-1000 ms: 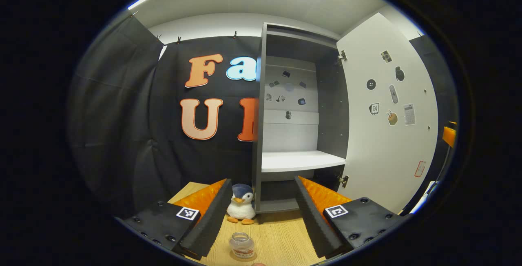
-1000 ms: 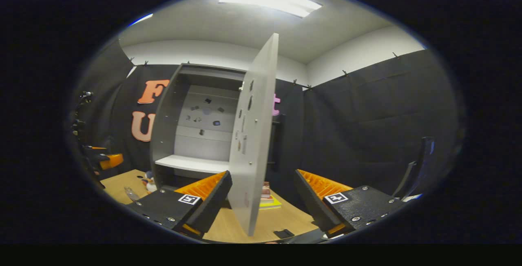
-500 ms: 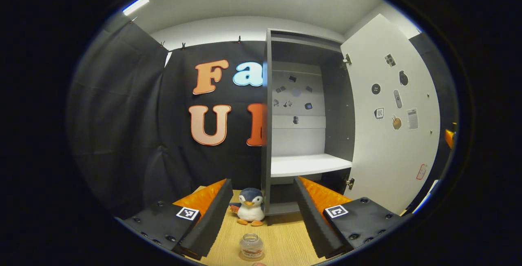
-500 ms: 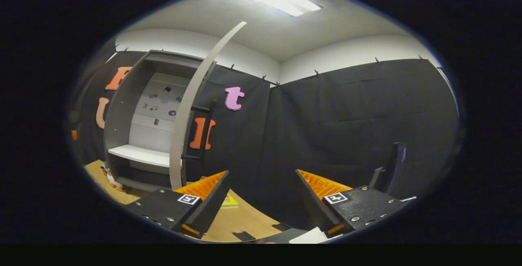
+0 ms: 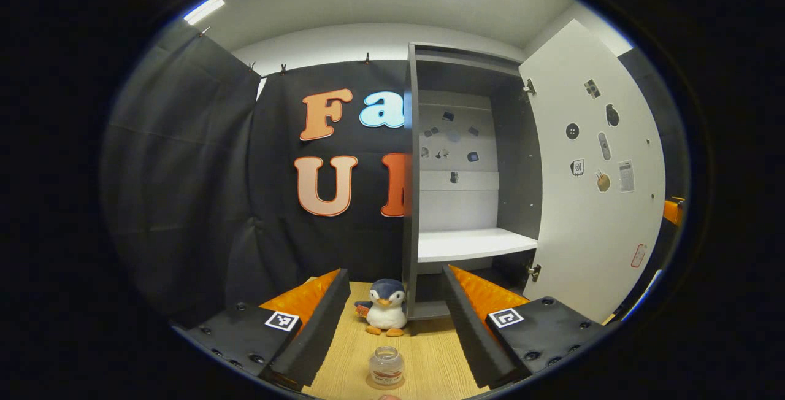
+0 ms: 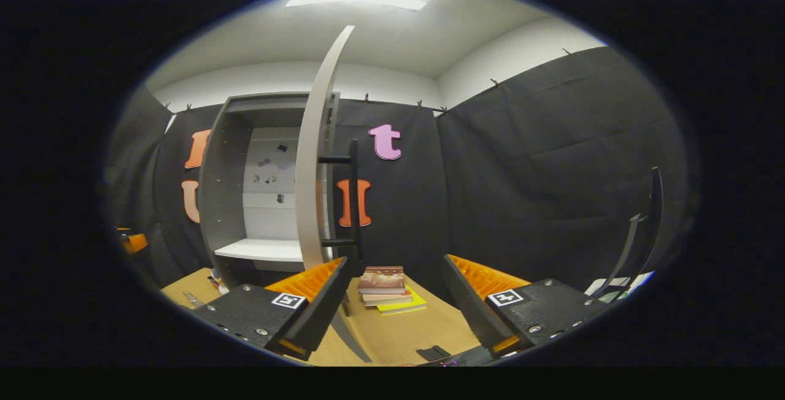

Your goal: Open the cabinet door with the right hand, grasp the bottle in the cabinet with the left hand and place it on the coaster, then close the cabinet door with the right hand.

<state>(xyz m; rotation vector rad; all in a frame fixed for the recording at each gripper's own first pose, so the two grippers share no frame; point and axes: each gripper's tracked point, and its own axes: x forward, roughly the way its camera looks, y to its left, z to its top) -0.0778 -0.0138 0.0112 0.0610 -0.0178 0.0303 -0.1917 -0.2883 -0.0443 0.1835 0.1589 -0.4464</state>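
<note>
At the bottom centre of the left gripper view, the left claw (image 5: 392, 320) is released above a small glass jar (image 5: 386, 366) on the wooden counter (image 5: 423, 357), a plush penguin (image 5: 386, 313) beyond. In the right gripper view, the right claw (image 6: 392, 302) is also released; farther off the cabinet door (image 6: 316, 161) stands open, left of centre.

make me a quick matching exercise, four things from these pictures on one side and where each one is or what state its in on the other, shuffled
Things:
1. bottle
2. plush penguin
3. cabinet door
4. stack of books

Places or states:
A. swung open
B. on the table by the cabinet's left corner
C. on the table on the door's handle side
D. on the coaster, between the open left claw's fingers

Pairs: 1-D, 2-B, 3-A, 4-C
</note>
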